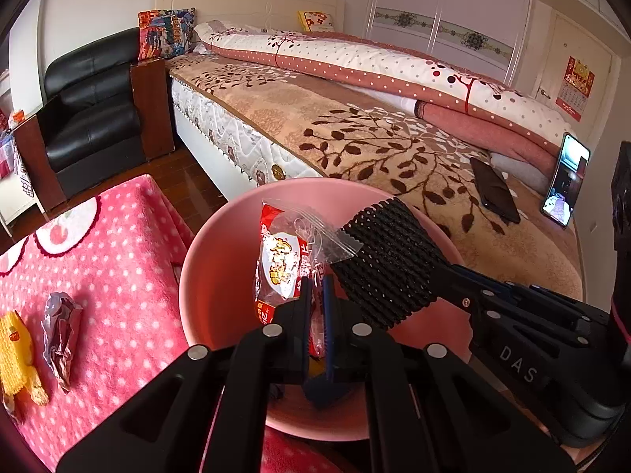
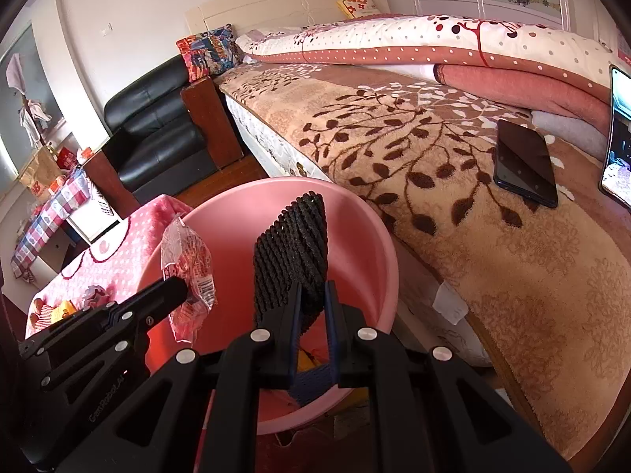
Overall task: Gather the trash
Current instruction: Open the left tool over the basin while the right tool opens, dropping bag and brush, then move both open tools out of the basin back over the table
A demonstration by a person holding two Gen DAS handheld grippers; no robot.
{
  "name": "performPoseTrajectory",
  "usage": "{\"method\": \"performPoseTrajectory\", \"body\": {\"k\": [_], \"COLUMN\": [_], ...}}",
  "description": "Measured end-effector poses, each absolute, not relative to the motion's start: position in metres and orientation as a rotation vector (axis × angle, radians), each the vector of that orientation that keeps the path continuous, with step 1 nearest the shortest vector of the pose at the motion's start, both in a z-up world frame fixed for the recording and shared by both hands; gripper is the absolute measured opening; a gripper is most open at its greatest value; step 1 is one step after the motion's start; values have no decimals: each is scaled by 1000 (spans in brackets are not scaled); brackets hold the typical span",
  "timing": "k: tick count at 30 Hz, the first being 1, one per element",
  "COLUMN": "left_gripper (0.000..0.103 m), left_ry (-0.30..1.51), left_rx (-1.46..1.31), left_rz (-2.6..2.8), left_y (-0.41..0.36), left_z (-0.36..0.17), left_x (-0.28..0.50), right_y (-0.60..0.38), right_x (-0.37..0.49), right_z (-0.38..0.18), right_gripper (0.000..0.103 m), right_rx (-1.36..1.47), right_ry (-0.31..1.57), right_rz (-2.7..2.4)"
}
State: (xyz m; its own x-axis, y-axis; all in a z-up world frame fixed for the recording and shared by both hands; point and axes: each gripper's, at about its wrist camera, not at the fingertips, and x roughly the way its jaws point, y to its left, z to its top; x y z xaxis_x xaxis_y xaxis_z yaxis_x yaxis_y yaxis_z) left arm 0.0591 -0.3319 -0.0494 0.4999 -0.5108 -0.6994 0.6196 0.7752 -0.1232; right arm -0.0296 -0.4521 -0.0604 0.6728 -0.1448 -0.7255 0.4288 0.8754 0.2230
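**Both grippers loaded above the pink bin**

Left gripper point(image 1: 317, 315): jaws pinched on a red and clear snack wrapper point(image 1: 282, 260), held over the open mouth of the pink bin point(image 1: 205, 276).

Right gripper point(image 2: 313, 311): jaws clamped on a black foam net sleeve point(image 2: 292, 244), also above the bin, just right of the wrapper.

Bin interior: something yellow at the bottom, possibly earlier trash; too hidden to identify.

Left of the bin, on the pink polka-dot cloth point(image 1: 118, 244): a crumpled purple foil wrapper point(image 1: 61, 331) and a yellow foam net point(image 1: 17, 358), both uncollected.

Beyond: bed with leaf-pattern blanket point(image 2: 453, 149), a dark phone point(image 2: 524, 161) lying flat on it; black armchair point(image 1: 92, 110) farther left.
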Motion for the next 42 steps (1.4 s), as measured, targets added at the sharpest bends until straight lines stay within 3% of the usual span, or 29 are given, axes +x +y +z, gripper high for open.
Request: {"method": "performPoseTrajectory", "body": {"k": [4,6,8,9,15,20,42], "left_gripper": [5,13,32,33,34,34,34], "left_ry": [795,800,792,787,768,755,655], "left_rx": [156,169,172,168,174,161,136], "left_rz": [-684,-691,-693,-697,-698,-682,-554], "left_y": [-336,-338,-338,-338,-338,-331,-265], "left_z": [-50,-49,-48,-47,-41,-34,-3], "left_x": [63,63,62,61,57,55,24], "right_y": [-453,-453,-454,-454,-454,-450,-388], "right_x": [-27,-27,-26,-26,-27,-31,-55], "right_z": [-61,-61,-61,-61,-60,-56,-27], "right_gripper": [12,12,17,20,26,38,44], "right_rx": [388,385,382,380,373,368,314], "right_ry": [772,773,774,775,776,763,653], "right_rz": [-342,-345,-346,-347,-345,-342,-210]}}
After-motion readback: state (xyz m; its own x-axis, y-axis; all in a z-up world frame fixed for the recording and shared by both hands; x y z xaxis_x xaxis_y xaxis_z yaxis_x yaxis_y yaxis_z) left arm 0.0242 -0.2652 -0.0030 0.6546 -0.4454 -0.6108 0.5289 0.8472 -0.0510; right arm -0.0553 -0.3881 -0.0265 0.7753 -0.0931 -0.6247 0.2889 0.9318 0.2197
